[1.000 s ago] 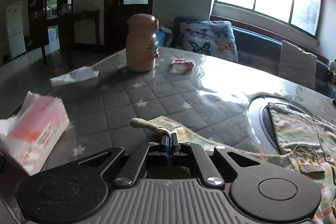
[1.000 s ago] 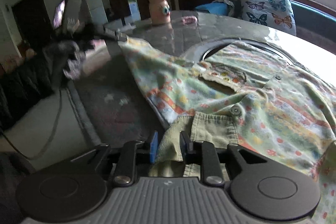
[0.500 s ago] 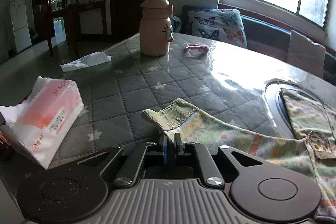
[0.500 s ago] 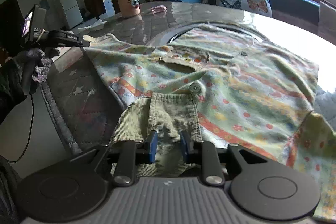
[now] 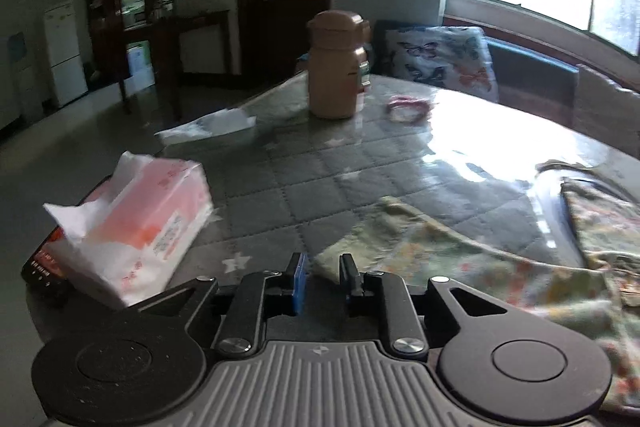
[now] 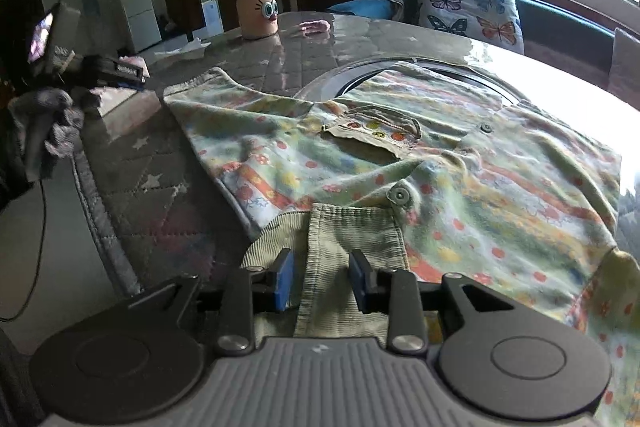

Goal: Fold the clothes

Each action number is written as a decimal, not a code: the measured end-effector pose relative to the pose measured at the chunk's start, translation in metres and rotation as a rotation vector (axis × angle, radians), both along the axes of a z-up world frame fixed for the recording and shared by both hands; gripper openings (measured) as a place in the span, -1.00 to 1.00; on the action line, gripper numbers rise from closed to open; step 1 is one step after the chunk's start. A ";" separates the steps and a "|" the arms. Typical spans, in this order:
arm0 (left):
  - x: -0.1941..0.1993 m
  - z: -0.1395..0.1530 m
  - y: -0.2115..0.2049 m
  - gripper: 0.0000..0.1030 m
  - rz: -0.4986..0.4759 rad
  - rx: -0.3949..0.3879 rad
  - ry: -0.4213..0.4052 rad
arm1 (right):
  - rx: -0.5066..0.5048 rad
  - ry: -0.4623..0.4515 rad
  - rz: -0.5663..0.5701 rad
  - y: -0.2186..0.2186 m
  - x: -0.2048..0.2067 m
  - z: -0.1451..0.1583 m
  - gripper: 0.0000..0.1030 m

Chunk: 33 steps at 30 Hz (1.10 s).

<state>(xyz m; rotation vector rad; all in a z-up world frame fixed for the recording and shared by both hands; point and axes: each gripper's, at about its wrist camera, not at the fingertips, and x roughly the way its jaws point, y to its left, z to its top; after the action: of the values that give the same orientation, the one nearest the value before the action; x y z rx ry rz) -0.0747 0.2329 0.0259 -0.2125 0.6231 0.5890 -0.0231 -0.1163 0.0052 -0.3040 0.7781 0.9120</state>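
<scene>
A green flowered child's shirt (image 6: 400, 163) with a corduroy collar lies spread on the quilted table (image 6: 160, 195), partly over a round inset. In the left wrist view, my left gripper (image 5: 323, 277) has its jaws opening. The sleeve cuff (image 5: 332, 261) lies loose between the pads, which do not press on it. My right gripper (image 6: 320, 283) is opening too, astride the corduroy collar strip (image 6: 352, 239), and the left pad stands clear of the cloth. The right wrist view also shows the left gripper (image 6: 138, 79) at the far sleeve end, held by a gloved hand (image 6: 52, 115).
A pink tissue pack (image 5: 136, 227) rests on a phone (image 5: 44, 263) at the table's left edge. Farther back stand a pink bottle (image 5: 336, 67), a loose tissue (image 5: 212, 125) and a pink hair tie (image 5: 408, 105). A bench with a butterfly cushion (image 5: 440, 63) runs behind the table.
The left jaws have parted and let the sleeve cuff drop onto the table. The right jaws have widened around the collar. The shirt now lies flatter.
</scene>
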 end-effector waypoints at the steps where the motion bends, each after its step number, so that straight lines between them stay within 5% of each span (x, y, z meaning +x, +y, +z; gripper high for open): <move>1: 0.001 0.003 -0.006 -0.61 -0.027 -0.003 -0.009 | -0.007 -0.006 -0.001 0.001 -0.001 0.000 -0.43; 6: 0.010 0.013 -0.046 -0.61 -0.203 -0.030 -0.046 | -0.037 -0.047 -0.024 0.002 -0.005 0.000 -0.90; 19: 0.060 -0.012 -0.170 -0.68 -0.688 -0.073 0.005 | 0.204 0.089 -0.133 -0.051 0.014 0.037 -0.91; 33: 0.052 -0.036 -0.232 -0.78 -0.925 0.044 0.033 | 0.239 0.129 -0.139 -0.055 0.019 0.033 -0.91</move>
<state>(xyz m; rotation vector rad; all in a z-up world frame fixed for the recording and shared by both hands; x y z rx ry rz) -0.0224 0.0011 -0.0099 0.1359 0.6626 -0.2872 -0.0046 -0.1716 0.0378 0.0189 0.7891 0.8884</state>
